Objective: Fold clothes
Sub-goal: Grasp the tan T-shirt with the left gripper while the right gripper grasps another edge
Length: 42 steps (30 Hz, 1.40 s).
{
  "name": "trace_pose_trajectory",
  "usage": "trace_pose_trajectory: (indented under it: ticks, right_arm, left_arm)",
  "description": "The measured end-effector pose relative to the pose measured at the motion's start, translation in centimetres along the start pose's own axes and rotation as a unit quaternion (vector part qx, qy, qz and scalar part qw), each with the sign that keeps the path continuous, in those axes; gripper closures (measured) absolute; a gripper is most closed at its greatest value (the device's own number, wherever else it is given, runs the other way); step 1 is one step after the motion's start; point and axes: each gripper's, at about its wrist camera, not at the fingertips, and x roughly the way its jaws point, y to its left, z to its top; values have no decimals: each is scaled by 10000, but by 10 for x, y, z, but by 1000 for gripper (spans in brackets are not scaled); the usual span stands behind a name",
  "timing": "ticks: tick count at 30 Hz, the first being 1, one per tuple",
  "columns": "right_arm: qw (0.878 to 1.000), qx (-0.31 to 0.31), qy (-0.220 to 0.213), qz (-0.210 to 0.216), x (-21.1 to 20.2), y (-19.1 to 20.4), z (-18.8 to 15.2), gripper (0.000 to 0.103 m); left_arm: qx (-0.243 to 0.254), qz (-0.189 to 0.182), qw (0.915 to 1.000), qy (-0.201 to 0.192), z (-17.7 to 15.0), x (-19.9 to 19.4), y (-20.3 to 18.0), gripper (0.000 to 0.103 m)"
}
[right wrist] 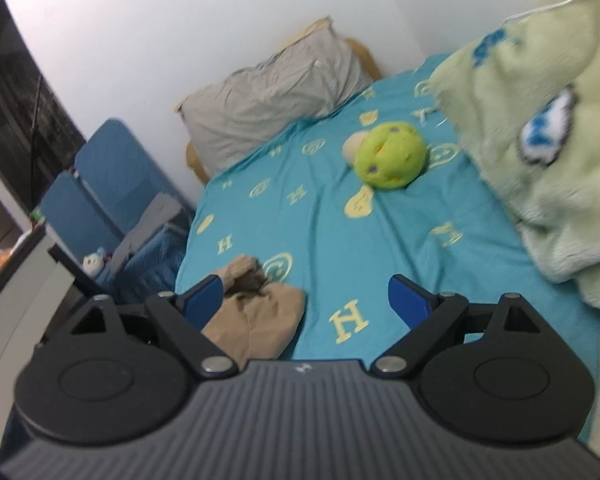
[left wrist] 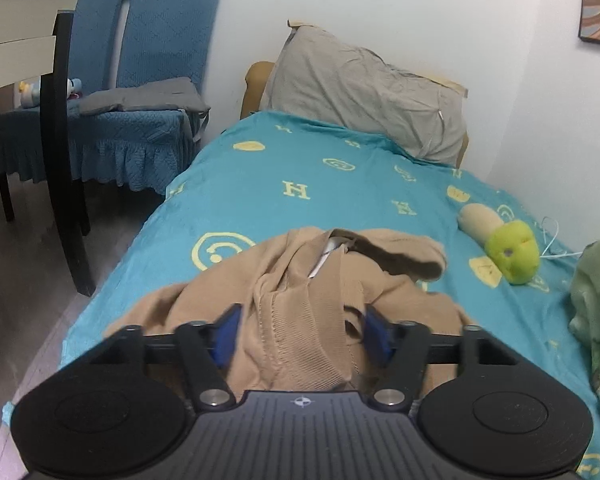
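A tan knit garment (left wrist: 300,280) lies crumpled on the teal bedsheet (left wrist: 320,184), its ribbed hem toward me. My left gripper (left wrist: 302,330) is open, its blue-padded fingers (left wrist: 228,326) on either side of the hem bunch, not closed on it. In the right wrist view a tan sleeve end (right wrist: 256,312) lies on the sheet (right wrist: 380,240) by the left finger. My right gripper (right wrist: 308,300) is open wide and empty above the sheet.
A grey pillow (left wrist: 364,92) leans on the wall at the bed head. A green and beige plush toy (left wrist: 504,248) lies right of the garment. A pale green fleece blanket (right wrist: 540,120) is heaped at the right. Two blue-covered chairs (left wrist: 140,80) and a dark table leg (left wrist: 60,140) stand left of the bed.
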Motion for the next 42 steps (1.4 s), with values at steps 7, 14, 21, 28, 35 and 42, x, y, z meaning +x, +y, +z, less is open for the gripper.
trace_pose_trajectory:
  ticks: [7,14,21,28,35,42]
  right_arm:
    - [9988,-347,129,306,10,17,-11,11]
    - [9939,-936,94,576,2,38,-24,12]
    - [9827,-1555,708,717,-2,62,-59,27]
    - [9632,-2002,1470,1033,7,90,-102,32]
    - [9777,-1417,1276,885,31,85,-97,76]
    - [9869,-1241,610,832,19,79,-76,86]
  left_arm:
    - [538,-159,9983,-180,-2,-56,-8,85]
    - [996,-787,9907,-482,-24,-163,-23,88]
    - [958,-1033,9885,-541,-68,-214,-10,88]
    - [736,-1114,9892,-604,-71,-211,1,87]
    - [503,-926,9935,-427,-67,-196,12,86]
    - [648,-954,9928,-311,-68,-193,10,80]
